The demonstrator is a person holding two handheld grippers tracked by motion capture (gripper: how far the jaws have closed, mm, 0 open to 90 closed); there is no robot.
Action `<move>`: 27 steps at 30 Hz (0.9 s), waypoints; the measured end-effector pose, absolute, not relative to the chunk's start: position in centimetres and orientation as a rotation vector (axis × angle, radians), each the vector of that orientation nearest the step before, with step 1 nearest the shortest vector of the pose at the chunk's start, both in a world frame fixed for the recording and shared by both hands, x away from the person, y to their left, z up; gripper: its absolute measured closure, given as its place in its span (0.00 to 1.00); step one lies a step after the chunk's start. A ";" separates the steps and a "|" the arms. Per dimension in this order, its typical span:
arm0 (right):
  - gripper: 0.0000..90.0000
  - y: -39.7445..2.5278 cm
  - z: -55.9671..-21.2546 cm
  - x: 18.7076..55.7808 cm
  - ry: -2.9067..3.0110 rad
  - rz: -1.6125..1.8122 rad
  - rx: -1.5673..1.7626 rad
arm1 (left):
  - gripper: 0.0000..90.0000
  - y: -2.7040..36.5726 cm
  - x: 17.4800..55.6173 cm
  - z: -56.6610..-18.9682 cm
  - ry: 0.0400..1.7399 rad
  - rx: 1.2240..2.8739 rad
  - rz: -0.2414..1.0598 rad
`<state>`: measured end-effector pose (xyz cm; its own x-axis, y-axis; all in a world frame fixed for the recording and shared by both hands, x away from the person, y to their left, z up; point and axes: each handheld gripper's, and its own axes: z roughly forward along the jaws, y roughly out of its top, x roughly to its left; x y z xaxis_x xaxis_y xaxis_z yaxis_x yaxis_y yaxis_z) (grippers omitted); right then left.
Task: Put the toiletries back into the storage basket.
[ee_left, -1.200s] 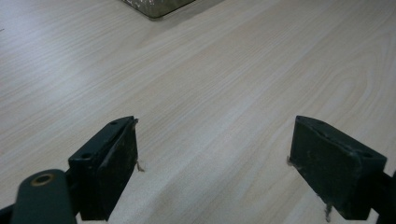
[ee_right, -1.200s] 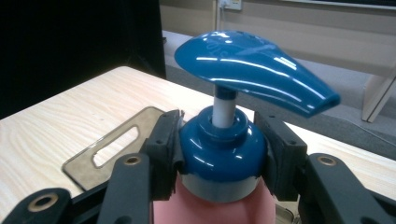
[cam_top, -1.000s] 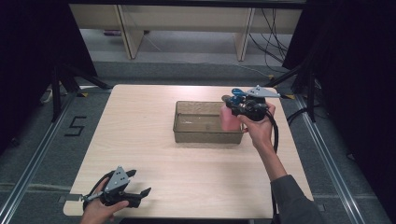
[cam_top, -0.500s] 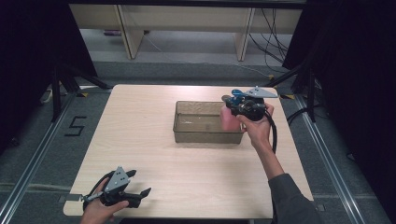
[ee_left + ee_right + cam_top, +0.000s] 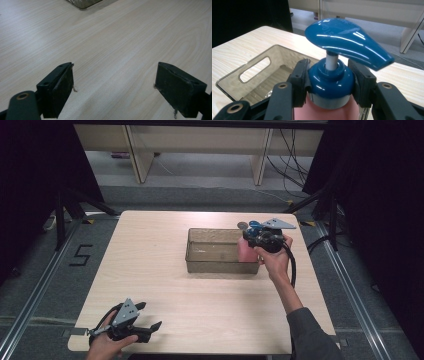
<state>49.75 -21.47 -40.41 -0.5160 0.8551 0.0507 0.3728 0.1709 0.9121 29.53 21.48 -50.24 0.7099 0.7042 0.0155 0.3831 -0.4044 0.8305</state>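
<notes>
A pink bottle point(image 5: 325, 112) with a glossy blue pump top point(image 5: 347, 42) hangs at the right end of a clear bin point(image 5: 222, 251) on the counter point(image 5: 150, 250). The right claw point(image 5: 329, 80) clamps its blue collar. The left claw point(image 5: 115, 90) rests wide open and empty near the front left corner. A floor marking point(image 5: 81, 255) reads "5".
</notes>
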 end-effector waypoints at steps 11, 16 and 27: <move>0.60 -21.8 -41.5 49.5 1.971 1.298 1.164 | 0.16 21.4 29.5 -50.3 0.831 2.021 0.450; 0.60 -21.9 -41.8 49.5 1.965 1.295 1.157 | 0.17 21.4 29.6 -50.3 0.825 2.026 0.456; 0.60 -22.1 -42.5 49.4 2.000 1.290 1.169 | 0.17 21.4 29.6 -50.3 0.823 2.028 0.463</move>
<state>49.42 -22.12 -42.46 -0.5163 0.8550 0.0487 0.3971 0.1886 0.8982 29.57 21.45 -50.31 0.7119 0.7022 0.0139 0.3769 -0.3987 0.8360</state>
